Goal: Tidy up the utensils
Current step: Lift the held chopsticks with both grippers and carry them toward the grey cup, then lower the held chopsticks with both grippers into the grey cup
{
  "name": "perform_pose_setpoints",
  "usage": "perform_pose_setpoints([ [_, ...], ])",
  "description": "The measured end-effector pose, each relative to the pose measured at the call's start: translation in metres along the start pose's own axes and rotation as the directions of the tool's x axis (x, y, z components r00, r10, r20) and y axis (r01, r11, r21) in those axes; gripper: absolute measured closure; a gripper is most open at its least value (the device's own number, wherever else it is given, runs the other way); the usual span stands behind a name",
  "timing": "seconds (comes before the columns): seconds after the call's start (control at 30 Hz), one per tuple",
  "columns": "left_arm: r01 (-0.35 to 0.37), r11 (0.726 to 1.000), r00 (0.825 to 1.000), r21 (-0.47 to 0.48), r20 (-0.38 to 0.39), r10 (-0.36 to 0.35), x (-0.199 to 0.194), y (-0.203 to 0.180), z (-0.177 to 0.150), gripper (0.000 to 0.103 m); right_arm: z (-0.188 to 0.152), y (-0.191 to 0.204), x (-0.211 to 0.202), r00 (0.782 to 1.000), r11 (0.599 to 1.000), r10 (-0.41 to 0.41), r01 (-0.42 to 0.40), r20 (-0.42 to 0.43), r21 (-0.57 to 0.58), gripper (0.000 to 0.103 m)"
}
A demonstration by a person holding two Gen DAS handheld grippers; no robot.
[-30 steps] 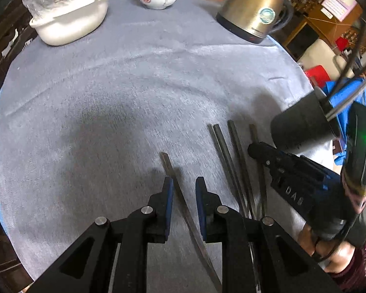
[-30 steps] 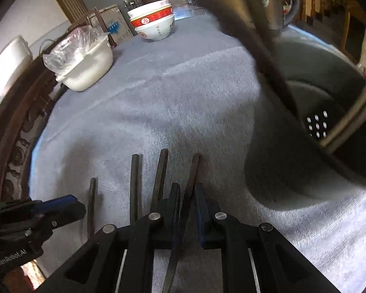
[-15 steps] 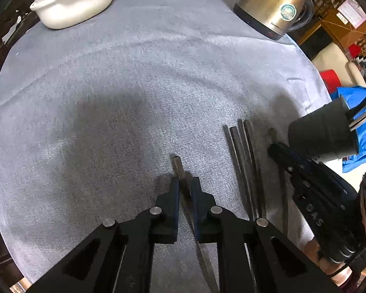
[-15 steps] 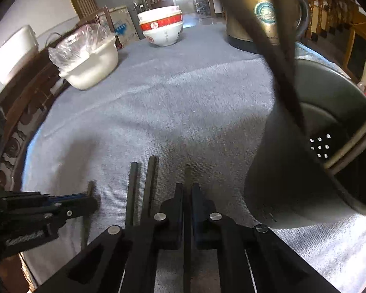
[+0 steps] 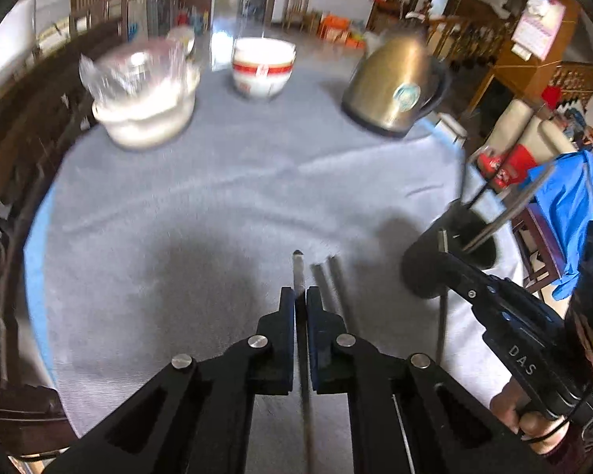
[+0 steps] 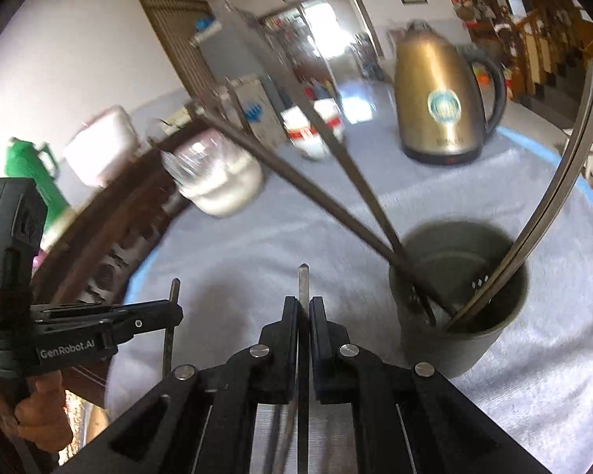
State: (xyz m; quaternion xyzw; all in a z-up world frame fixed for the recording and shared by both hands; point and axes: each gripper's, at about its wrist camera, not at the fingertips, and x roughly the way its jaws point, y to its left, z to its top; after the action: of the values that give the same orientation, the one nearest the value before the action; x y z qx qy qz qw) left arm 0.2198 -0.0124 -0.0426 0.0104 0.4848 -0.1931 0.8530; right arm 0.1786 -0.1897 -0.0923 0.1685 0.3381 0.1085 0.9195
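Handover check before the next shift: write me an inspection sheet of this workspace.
Surface: round table under grey cloth.
Job's things: dark holder with chopsticks leaning in it; two loose chopsticks on the cloth.
Clutter: kettle, red-banded bowl, white pot with plastic on top.
Grippers: left gripper and right gripper each shut on one chopstick, lifted.
Cables: nothing seen.
Surroundings: furnished room, blue cloth beside the table.

We read this as a home dining room: cloth-covered bench [image 5: 257, 181], kettle [image 6: 442, 106], stacked bowls [image 5: 263, 67], wooden chairs [image 5: 99, 12].
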Motion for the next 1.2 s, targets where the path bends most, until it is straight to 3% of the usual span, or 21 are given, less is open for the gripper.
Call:
perform_pose_setpoints([
  [0.33,-0.020,1.000,0.987,0.023,0.159,0.016,-0.080,-0.015,0.000,0.098,0.020,0.015,-0.072,0.977,0.997,0.077,-0.072,0.200,-0.031,0.096],
  [0.63,-0.027,0.998,0.966,0.048,0.257,0.014,-0.112,-0.040,0.012,0.098,0.034,0.013,-0.113,0.947,0.997,0.077,-0.069,0.313,-0.036,0.096],
  [0.87,-0.026,0.996,0.949,0.090,0.314,-0.004,-0.131,-0.069,0.030,0.098,0.056,0.006,-0.143,0.919,0.998,0.051,-0.030,0.390,-0.058,0.096],
  [1.2,0.005,0.988,0.912,0.156,0.404,-0.068,-0.160,-0.119,0.068,0.097,0.094,-0.009,-0.177,0.869,0.998,-0.018,0.048,0.495,-0.048,0.096],
])
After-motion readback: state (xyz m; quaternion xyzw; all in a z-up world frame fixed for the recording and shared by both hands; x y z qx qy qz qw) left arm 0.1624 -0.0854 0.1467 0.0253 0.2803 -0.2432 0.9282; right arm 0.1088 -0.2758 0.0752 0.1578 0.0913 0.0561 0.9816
